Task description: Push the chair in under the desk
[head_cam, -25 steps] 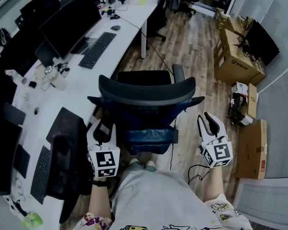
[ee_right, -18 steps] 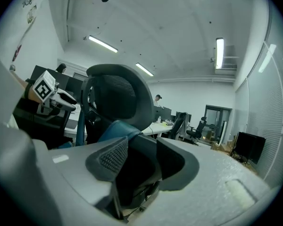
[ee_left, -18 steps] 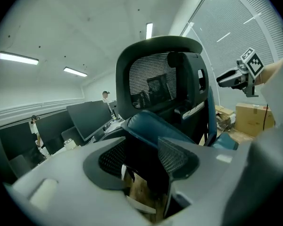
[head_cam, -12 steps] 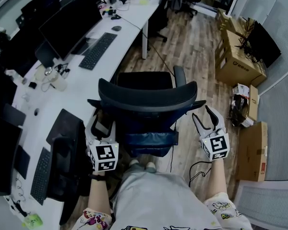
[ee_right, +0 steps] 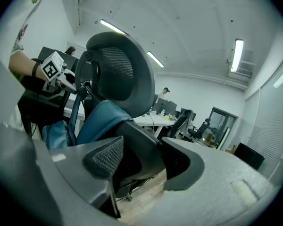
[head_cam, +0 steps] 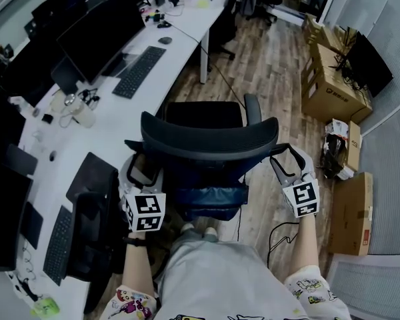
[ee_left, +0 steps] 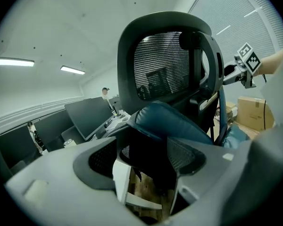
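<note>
The chair point(head_cam: 210, 135) is standing out from the desk point(head_cam: 113, 122), not yet under it. The jaws of the left gripper point(head_cam: 142, 172) and right gripper point(head_cam: 285, 160) have just been opening and are being held apart around the left armrest point(ee_left: 148, 161) and right armrest point(ee_right: 137, 149), unclamped. An even, straight push on both sides is being called for.

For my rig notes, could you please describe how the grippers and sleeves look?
The left gripper and right gripper are light grey with black textured pads, each bearing a white cube of black square markers. The short sleeves carry colourful cartoon prints.
</note>
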Available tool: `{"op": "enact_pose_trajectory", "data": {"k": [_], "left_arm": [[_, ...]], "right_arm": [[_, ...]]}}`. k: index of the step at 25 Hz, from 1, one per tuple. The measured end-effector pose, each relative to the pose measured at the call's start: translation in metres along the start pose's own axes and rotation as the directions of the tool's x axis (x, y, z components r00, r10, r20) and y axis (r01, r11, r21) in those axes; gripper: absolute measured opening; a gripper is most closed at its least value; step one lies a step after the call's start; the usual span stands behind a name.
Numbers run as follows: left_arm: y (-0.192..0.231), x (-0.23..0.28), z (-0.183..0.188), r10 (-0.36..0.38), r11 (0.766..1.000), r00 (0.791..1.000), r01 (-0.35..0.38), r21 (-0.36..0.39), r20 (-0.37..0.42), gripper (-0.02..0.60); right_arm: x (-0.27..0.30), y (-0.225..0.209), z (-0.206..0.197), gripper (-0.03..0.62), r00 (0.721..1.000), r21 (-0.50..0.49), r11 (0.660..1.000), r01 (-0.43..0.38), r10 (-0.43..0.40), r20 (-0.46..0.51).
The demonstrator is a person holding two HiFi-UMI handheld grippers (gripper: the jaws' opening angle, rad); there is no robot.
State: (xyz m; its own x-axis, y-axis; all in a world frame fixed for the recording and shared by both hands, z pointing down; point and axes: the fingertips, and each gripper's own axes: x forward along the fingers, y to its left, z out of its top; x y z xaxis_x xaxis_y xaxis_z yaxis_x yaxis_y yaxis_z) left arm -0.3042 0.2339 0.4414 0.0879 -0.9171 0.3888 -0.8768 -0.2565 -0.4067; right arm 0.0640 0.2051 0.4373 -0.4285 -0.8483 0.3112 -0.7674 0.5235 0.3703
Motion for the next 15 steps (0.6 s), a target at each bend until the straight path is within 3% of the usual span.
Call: {"op": "enact_pose_trajectory", "data": {"k": [15], "left_arm": [[0.0021,0.0046,0.0020,-0.018,0.999,1.000,0.018,0.045,-0.008,0.327]], "right_arm": [[0.0093,-0.0088,-0.0029,0.268,0.999,0.011,0.999,-0.039,0.039,-0.002]]}}
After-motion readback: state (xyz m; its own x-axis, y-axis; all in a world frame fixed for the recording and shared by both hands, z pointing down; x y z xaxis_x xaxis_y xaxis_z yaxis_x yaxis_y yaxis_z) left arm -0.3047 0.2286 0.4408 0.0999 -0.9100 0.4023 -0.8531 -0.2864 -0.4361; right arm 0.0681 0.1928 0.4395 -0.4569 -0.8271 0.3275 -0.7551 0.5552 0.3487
